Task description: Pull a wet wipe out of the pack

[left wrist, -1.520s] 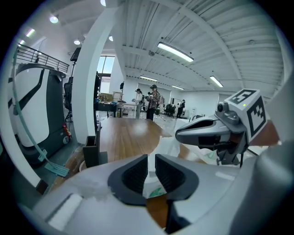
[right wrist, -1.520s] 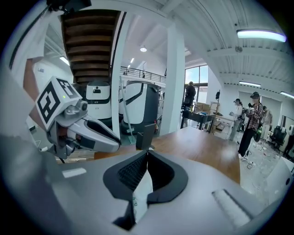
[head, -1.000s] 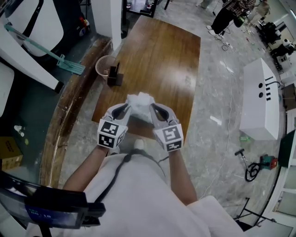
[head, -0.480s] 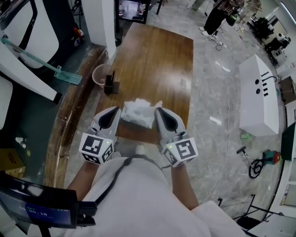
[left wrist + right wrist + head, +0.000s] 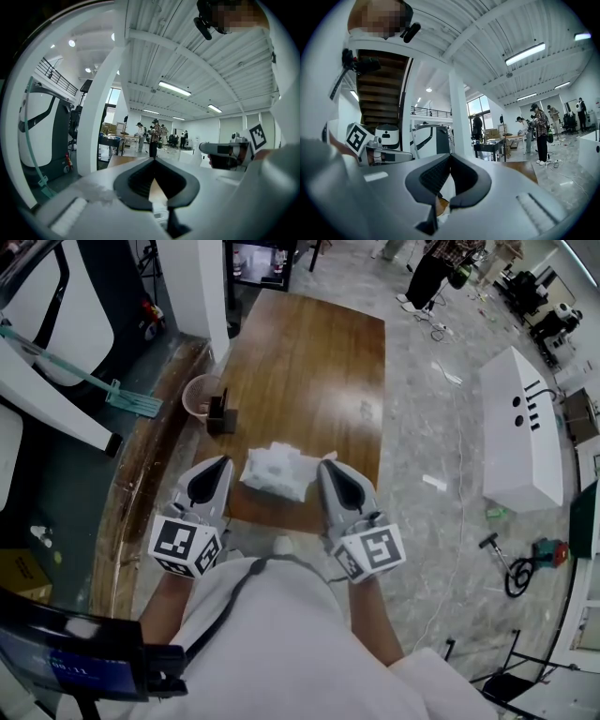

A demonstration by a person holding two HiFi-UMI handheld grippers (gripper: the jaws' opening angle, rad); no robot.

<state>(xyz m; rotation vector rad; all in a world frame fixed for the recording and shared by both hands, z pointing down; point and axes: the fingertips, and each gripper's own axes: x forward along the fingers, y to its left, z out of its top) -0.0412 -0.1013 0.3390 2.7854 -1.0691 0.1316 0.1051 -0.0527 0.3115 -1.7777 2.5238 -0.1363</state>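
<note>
A white crumpled wet wipe bundle (image 5: 276, 471) hangs in front of me over the near end of the wooden table (image 5: 309, 362). My right gripper (image 5: 325, 465) is shut, and the bundle's right corner meets its tip. In the right gripper view its jaws (image 5: 450, 156) meet, with white material showing in the gap behind them. My left gripper (image 5: 223, 463) is shut just left of the bundle, with a small gap between them. In the left gripper view the jaws (image 5: 154, 160) are closed on nothing, and the right gripper (image 5: 211, 148) shows with a white shape at its tip.
A pink bowl (image 5: 199, 395) and a dark small holder (image 5: 222, 413) sit at the table's left edge. A white pillar (image 5: 192, 287) stands at the far left and a white cabinet (image 5: 520, 427) on the floor to the right. People (image 5: 436, 273) stand beyond the table.
Both grippers have risen toward my head with the white bundle between them. The left gripper's tip, earlier against the bundle, now stands apart from it.
</note>
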